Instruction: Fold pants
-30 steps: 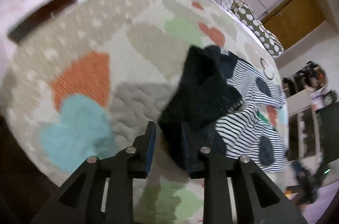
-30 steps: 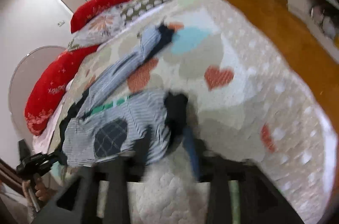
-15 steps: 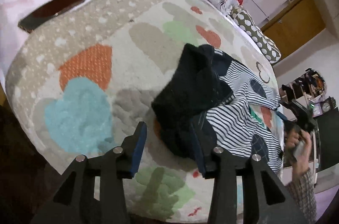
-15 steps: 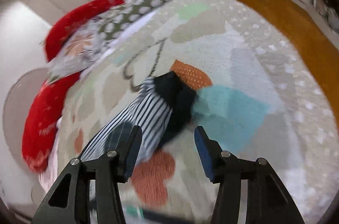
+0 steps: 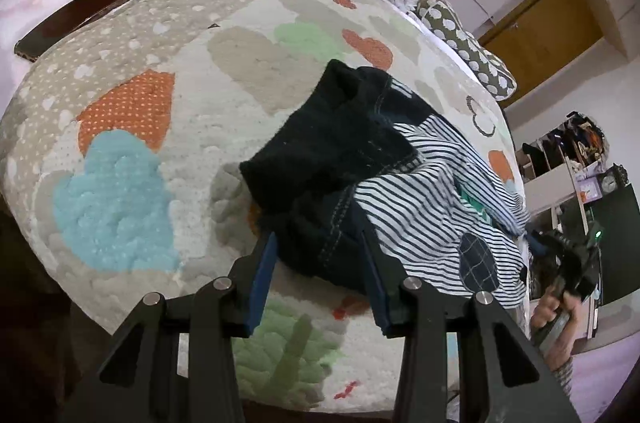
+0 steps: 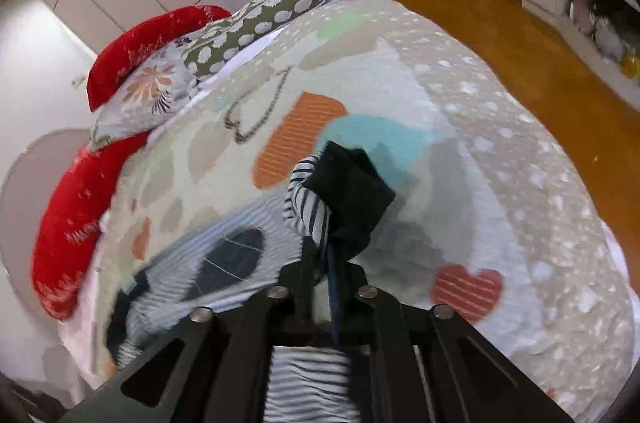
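The striped pants (image 5: pixel 432 207) lie crumpled on the bed's quilt (image 5: pixel 132 127). The left hand-held gripper (image 5: pixel 320 275) straddles the dark waistband, jaws spread; the right hand-held gripper (image 6: pixel 322 263) is closing on a cuff. Next, probably: lift and straighten.

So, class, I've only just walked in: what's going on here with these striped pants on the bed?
A person is folding striped pants on a heart-patterned bedspread, with a hand-held gripper in each hand. The left hand-held gripper has the dark waistband end between its fingers, though a firm grip cannot be confirmed. The right hand-held gripper is closing its jaws on a dark-cuffed leg end. No fold is finished yet. A phone lies near the pillows.
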Motion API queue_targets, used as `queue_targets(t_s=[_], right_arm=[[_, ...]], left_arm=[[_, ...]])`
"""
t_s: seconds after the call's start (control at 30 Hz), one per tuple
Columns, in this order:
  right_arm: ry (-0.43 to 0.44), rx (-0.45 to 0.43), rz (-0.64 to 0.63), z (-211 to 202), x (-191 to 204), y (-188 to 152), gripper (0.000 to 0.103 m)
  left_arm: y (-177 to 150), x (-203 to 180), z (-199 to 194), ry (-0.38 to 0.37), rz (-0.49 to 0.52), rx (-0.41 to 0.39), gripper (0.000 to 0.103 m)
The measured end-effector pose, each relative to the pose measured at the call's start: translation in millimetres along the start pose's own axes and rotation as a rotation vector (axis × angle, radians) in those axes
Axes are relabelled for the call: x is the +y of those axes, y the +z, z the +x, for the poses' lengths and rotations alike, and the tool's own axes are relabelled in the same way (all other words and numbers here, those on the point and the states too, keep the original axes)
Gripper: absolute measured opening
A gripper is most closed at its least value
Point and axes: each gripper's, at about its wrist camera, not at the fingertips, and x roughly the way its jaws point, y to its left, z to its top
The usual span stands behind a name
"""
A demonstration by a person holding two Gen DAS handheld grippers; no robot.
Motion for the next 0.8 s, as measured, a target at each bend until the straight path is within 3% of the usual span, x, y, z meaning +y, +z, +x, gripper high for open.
queue_targets(t_s=[0.03,0.1,0.13,0.27,0.4,0.53,0.6,0.63,0.8], right_arm=[[-0.017,0.012,0.012,-0.2,-6.7,-3.9,0.037],[0.020,-0.013,0.078,-13.7,-23.8,-12.4,0.045],[0.045,-0.027,0.089,-20.8,-28.3,-15.7,0.047],[0.040,-0.076,0.045,-52.2,-35.1,-29.1,0.049],[0.061,-0.097,0.021,-73.3,-38.7,-44.7,0.050],[0.046,-0.083,-0.010,-78.7,-40.5,-60.0,0.050],[0.029,-0.072,-0.023,-78.4,-41.8,-68.2,0.050],[0.027,-0.067,-0.023,-77.9,-42.9,-70.8,0.050],[-0.004,-0.061,-0.032,-78.1,-47.9,-82.1,0.050]], left_arm=[[1.4,-4.0,-3.7,0.002,0.015,-0.007,0.041],[8.6,-10.5,-7.0,0.018,0.043,-0.020,0.049],[15.7,-14.4,-7.2,0.030,0.058,-0.028,0.058],[58.7,-32.5,11.0,0.055,0.126,-0.034,0.065],[102.5,-51.0,58.8,0.129,0.226,-0.008,0.069],[116.4,-68.9,102.1,0.226,0.343,0.052,0.068],[118.9,-80.7,128.7,0.314,0.418,0.109,0.031],[121.5,-81.9,137.6,0.345,0.422,0.133,0.017],[157.8,-74.8,144.6,0.442,0.320,0.050,0.017]])
